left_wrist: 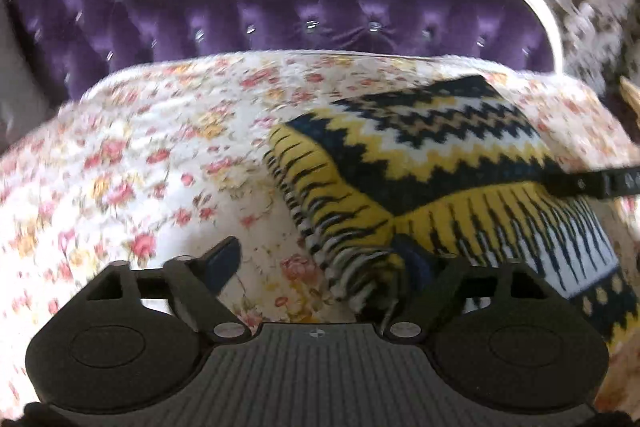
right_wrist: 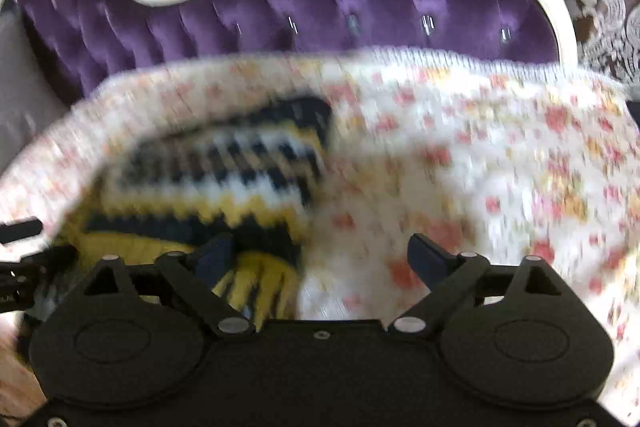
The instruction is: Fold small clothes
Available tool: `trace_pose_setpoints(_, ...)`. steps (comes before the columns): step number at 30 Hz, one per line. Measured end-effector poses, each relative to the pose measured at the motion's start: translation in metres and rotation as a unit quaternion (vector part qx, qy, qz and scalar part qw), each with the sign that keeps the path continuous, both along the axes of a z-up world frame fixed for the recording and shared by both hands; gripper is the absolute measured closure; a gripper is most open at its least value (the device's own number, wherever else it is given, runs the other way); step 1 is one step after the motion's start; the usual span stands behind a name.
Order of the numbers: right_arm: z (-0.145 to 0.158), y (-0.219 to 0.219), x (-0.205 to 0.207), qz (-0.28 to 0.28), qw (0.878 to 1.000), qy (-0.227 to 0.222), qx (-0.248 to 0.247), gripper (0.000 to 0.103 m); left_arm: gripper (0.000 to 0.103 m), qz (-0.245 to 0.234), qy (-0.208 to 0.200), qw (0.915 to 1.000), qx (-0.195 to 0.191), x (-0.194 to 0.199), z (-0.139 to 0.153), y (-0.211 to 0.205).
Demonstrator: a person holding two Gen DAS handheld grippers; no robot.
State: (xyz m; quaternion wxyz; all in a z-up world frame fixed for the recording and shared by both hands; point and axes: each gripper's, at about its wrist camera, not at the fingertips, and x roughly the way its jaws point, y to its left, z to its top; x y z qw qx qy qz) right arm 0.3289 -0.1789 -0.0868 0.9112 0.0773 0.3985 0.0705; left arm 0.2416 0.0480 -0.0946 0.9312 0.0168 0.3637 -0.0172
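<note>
That knit sweater (left_wrist: 432, 163) on the bed (left_wrist: 140, 155) looks soft and floppy, so grab its ribbed hem; left tool (left_wrist: 320, 263) and right tool (right_wrist: 322, 251) both hang apart, empty.

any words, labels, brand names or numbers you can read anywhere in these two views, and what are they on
No text can be read in full in either view.
Small white letters on the black left gripper at the left edge of the right wrist view: too small and blurred to read.
Yellow, navy and white zigzag knitted garment: pattern only, no label showing.
Floral quilted bedspread and purple tufted headboard: no writing.
</note>
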Motion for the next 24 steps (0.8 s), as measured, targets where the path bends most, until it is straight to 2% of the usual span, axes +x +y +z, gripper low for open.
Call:
trace_pose_setpoints(2, -0.003, -0.006, -0.001, -0.014, 1.0, 0.002, 0.024, 0.005, 0.014, -0.002, 0.005, 1.0, -0.005, 0.002, 0.006, 0.003)
trace_pose_setpoints(4, 0.004, -0.006, -0.003, -0.015, 0.999, -0.009, 0.027, 0.005, 0.015, -0.003, -0.011, 0.9999, 0.011, -0.007, 0.018, 0.002)
trace_pose_setpoints(7, 0.03, -0.006, -0.025, -0.015, 0.998, -0.059, 0.029, 0.005, 0.015, -0.001, -0.035, 0.9992, 0.017, -0.027, 0.036, 0.001)
trace_pose_setpoints(9, 0.049, -0.002, -0.048, -0.018, 0.995, -0.096, 0.028, 0.001, 0.015, 0.003, -0.039, 0.9992, 0.009, -0.04, 0.043, -0.002)
trace_pose_setpoints(12, 0.069, 0.01, -0.081, -0.015, 0.991, -0.133, 0.023, 0.0, 0.015, 0.006, -0.041, 0.9991, 0.005, -0.064, 0.051, -0.012)
trace_pose_setpoints(20, 0.079, 0.031, -0.143, -0.015, 0.989, -0.137, 0.049, 0.0, 0.015, 0.012, -0.049, 0.9985, 0.02, -0.123, 0.06, -0.042)
trace_pose_setpoints(24, 0.083, 0.035, -0.173, -0.016, 0.989, -0.14, 0.05, 0.0, 0.015, 0.01, -0.051, 0.9986, 0.007, -0.148, 0.065, -0.05)
